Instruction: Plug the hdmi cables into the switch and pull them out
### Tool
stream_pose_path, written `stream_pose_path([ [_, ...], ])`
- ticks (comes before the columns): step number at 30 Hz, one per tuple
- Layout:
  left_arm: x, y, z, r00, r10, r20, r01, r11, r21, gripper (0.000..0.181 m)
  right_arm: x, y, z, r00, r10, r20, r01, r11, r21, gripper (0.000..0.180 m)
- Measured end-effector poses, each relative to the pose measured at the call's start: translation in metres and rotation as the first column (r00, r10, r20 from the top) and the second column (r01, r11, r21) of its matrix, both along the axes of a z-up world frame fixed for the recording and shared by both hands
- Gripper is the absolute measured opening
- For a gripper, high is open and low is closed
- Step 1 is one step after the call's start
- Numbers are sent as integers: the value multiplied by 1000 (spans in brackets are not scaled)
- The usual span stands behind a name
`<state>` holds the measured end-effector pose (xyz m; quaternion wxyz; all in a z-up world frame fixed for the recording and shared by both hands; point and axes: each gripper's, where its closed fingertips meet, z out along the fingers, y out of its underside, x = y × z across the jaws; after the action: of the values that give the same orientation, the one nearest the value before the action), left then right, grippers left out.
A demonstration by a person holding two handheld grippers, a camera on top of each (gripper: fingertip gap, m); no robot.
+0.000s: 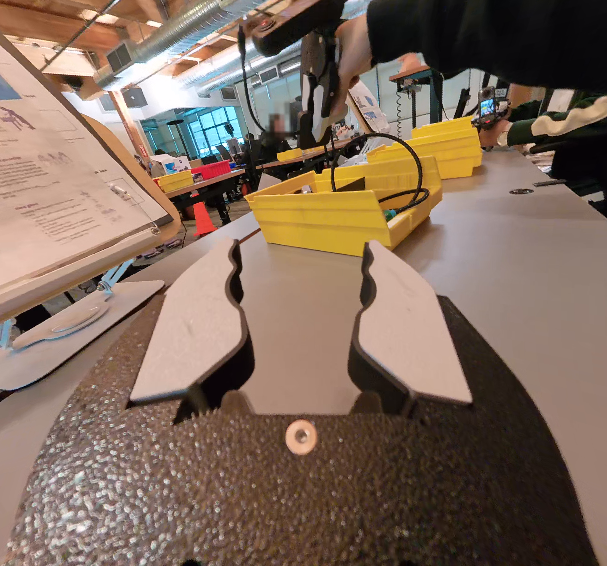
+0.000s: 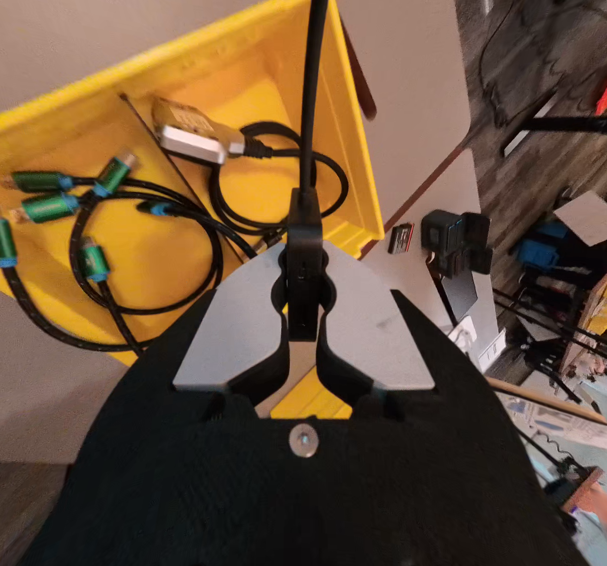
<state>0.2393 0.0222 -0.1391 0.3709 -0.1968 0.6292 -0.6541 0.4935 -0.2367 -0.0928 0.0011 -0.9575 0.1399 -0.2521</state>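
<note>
My right gripper [image 2: 303, 248] is shut on a black plug [image 2: 303, 287] and holds it above a yellow bin [image 2: 358, 162]. The plug's black cable [image 2: 312, 90] runs up and out of view. In the bin lie a silver HDMI switch [image 2: 193, 138] with its own black lead, and several HDMI cables with green ends [image 2: 49, 204]. My left gripper [image 1: 302, 248] is open and empty, low over the grey table [image 1: 492, 271], just short of the bin [image 1: 322, 222]. In the left wrist view the right gripper [image 1: 320, 133] hangs over the bin with a black cable loop [image 1: 394, 143] rising to it.
A tilted document stand [image 1: 65, 172] is at my left. More yellow bins [image 1: 453, 146] line the table behind the first. Another person's hand holds a gripper [image 1: 489, 113] at far right. A small black pack [image 2: 400, 238] and black devices [image 2: 453, 241] lie near the table edge.
</note>
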Motion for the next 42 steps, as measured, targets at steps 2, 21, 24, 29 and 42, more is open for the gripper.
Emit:
stream_pose_path([
  [2,1,-2,-4,1000,-6,-13,6,1000,17,69,9,-12,-10,998,-7,-67,4,999,-34,14],
  [21,-5,-17,-15,993,-93,-78,98,994,57,64,16,-35,14,971,-193,141,110,885,453,74],
  [24,-1,-17,-20,993,-62,-98,71,993,94,64,-51,-60,26,915,-378,145,205,742,639,79],
  [29,9,-30,-27,988,44,-149,-15,982,189,61,-194,-66,-26,893,-419,167,73,501,863,80],
  [42,115,-187,-28,856,413,-311,-348,905,244,81,-217,-62,-44,811,-580,75,77,233,970,96],
])
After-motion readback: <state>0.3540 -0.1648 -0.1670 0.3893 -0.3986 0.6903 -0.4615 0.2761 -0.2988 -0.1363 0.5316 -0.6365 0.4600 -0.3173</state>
